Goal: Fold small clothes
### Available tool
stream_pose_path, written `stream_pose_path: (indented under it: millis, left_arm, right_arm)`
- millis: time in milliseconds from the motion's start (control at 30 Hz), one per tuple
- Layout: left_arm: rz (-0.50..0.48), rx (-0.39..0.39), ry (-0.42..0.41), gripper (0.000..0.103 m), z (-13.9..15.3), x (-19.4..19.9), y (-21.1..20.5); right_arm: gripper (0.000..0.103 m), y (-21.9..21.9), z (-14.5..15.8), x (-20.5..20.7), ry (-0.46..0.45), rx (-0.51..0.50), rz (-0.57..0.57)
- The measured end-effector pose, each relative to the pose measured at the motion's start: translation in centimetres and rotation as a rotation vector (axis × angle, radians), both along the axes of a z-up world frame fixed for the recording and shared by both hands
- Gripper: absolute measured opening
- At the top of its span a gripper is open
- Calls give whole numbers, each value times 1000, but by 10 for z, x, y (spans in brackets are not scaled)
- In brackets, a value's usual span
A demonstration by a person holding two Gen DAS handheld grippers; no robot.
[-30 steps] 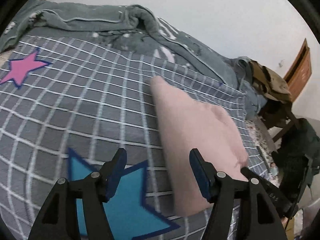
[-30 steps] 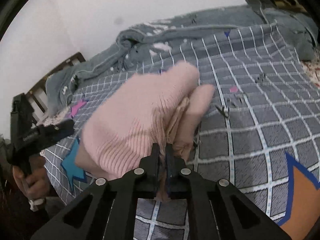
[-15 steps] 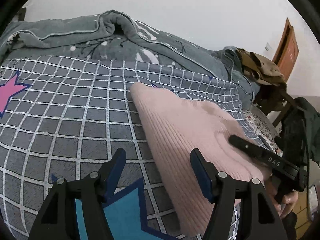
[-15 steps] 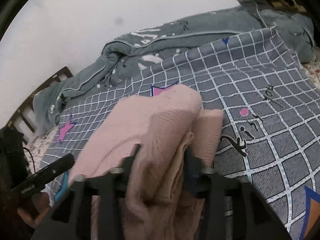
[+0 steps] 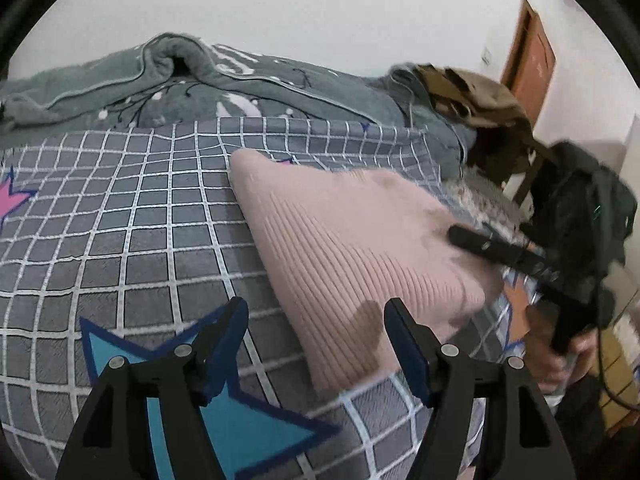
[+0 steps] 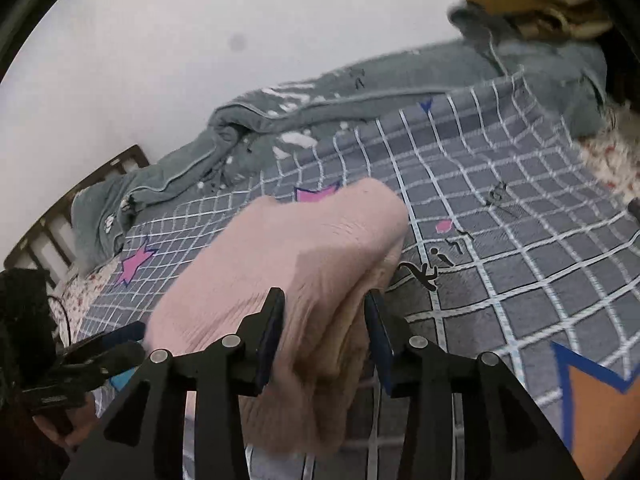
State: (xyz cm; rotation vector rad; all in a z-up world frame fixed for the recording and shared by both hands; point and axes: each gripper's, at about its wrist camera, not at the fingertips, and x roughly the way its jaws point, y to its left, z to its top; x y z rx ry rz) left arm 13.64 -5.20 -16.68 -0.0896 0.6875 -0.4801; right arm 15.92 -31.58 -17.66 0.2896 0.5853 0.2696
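Note:
A pink ribbed knit garment (image 5: 352,248) lies folded on the grey checked bedsheet (image 5: 120,240). My left gripper (image 5: 316,312) hovers at its near edge with the jaws wide and still opening. The fabric's corner shows in the gap, and neither pad touches it. In the right wrist view the same garment (image 6: 304,240) bulges up between the fingers of my right gripper (image 6: 323,300), whose jaws are opening and no longer pinch it. The right gripper (image 5: 500,252) rests against the garment's far right side, with a hand (image 5: 560,360) behind it.
A rumpled grey-green blanket (image 5: 200,80) runs along the wall side of the bed. Brown clothing (image 5: 468,100) is piled at the bed's corner near a wooden door (image 5: 532,64). A dark bag (image 5: 580,208) sits beyond the bed edge. A wooden headboard (image 6: 60,220) stands at the left.
My right gripper went from pinched shut on the pink fabric to spread apart, and the lifted garment has come down onto the sheet. The left gripper rolled and slid towards the garment.

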Motion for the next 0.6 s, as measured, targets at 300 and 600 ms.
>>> stream_pose_path:
  millis: [300,600]
  left_arm:
    - [-11,106,5,69,-16,-21,-20]
    - [23,108,31,69,-24,-19,-19]
  right_arm:
    - [41,8,-16,-39,-11,-49,28]
    - [41,8,-19,-51,-39,-5,39]
